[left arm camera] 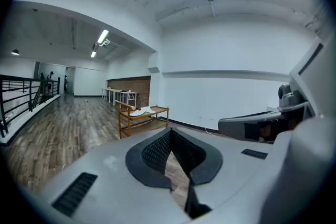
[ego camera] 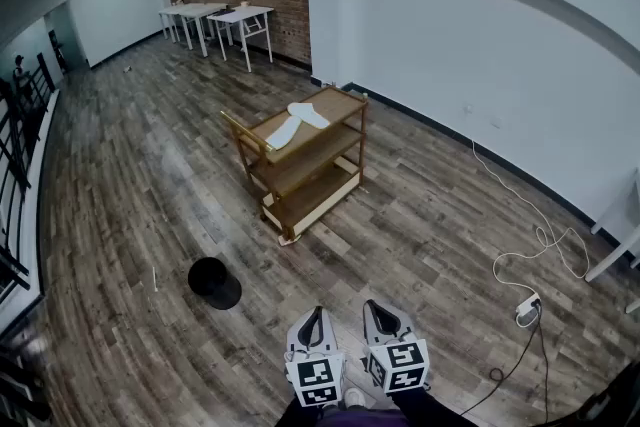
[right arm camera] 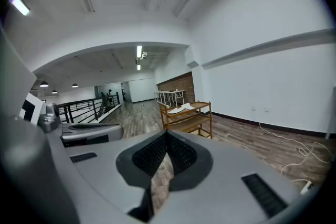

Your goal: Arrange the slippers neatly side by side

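Note:
Two white slippers (ego camera: 297, 123) lie on the top shelf of a three-tier wooden cart (ego camera: 335, 162) out in the middle of the floor; one slipper overlaps the other at an angle. They also show small and far off in the left gripper view as slippers (left arm camera: 142, 111) and in the right gripper view as slippers (right arm camera: 182, 108). My left gripper (ego camera: 316, 314) and right gripper (ego camera: 373, 308) hang side by side at the bottom of the head view, well short of the cart. Both are shut with nothing between the jaws, as the left gripper (left arm camera: 170, 131) and right gripper (right arm camera: 167, 135) show in their own views.
A black round object (ego camera: 214, 282) sits on the wood floor to my front left. A white cable and power strip (ego camera: 527, 307) lie by the right wall. White tables (ego camera: 215, 15) stand at the far brick wall. A black railing (ego camera: 14, 165) runs along the left.

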Demonstrator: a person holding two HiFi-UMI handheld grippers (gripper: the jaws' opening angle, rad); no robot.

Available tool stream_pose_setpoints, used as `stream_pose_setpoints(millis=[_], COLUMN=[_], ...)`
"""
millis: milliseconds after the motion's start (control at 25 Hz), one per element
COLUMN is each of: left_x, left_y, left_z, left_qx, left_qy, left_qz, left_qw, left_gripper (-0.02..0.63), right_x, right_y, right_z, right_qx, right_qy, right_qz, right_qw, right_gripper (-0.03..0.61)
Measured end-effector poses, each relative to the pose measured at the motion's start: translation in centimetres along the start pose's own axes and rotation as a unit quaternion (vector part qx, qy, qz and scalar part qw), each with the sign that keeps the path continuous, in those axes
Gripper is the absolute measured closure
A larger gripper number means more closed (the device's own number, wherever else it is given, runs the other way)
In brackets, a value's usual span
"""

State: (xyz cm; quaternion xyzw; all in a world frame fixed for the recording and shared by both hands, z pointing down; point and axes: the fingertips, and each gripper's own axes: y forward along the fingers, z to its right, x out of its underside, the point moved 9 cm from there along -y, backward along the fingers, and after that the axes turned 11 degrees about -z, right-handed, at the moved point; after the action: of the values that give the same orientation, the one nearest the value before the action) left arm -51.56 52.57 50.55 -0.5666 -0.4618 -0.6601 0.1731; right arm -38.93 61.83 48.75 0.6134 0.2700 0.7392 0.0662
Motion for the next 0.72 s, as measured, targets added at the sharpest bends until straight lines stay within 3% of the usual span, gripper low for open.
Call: stream_pose_setpoints(millis=[720], left_x=[-0.34], left_y=[-0.53], left_z=[-0.54], left_qx=[0.000], left_qy=[0.004], left_qz=[0.001], left_qw=[1.0000], left_gripper=[0.614], right_x=[-0.05], right_y=[0.06], right_z=[-0.76], right_qx=[-0.001], right_qy=[-0.002], right_qz=[0.003], right_qw=[1.000], right_gripper=[0.580])
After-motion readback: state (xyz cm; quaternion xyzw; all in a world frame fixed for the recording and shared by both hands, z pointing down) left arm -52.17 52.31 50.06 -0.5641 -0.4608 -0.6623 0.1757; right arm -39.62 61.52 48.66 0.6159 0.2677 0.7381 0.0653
